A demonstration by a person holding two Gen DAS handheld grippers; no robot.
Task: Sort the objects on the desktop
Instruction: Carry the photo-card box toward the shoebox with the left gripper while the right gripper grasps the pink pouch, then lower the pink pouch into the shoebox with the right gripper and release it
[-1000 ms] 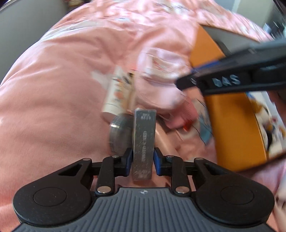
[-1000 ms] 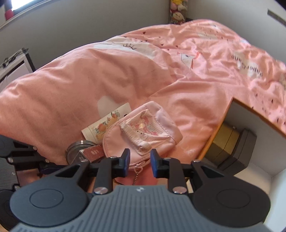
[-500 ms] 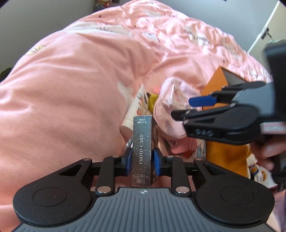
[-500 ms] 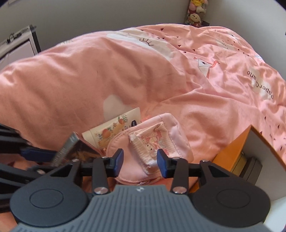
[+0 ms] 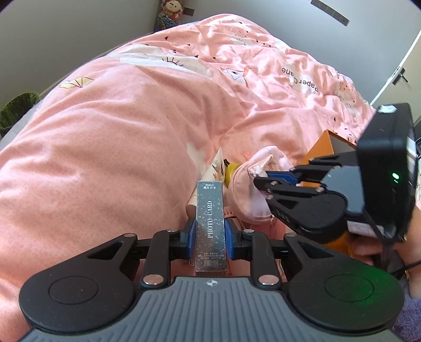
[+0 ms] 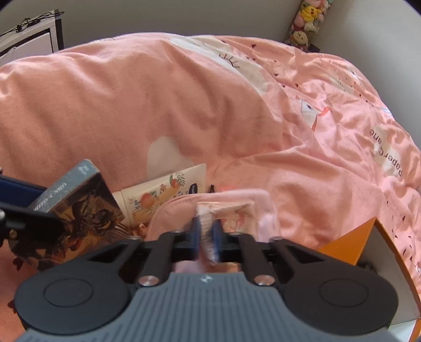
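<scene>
My left gripper (image 5: 210, 234) is shut on a dark glittery "PHOTO CARD" box (image 5: 211, 226) and holds it upright above the pink bedding; the box also shows in the right wrist view (image 6: 71, 210). My right gripper (image 6: 206, 236) is shut on the front flap of a pink pouch (image 6: 231, 210); it shows from the side in the left wrist view (image 5: 265, 181), next to the pouch (image 5: 247, 189). A cream tube with fruit print (image 6: 160, 194) lies behind the pouch.
An orange box with a white inside (image 6: 350, 239) stands at the right, also seen in the left wrist view (image 5: 323, 147). The pink duvet (image 5: 118, 131) covers the whole bed. Soft toys (image 6: 307, 23) stand in the far corner. A yellow item (image 5: 232, 169) peeks out by the tube.
My left gripper has lifted the photo card box up off the pile. My right gripper has moved forward and shut on the pink pouch's flap.
</scene>
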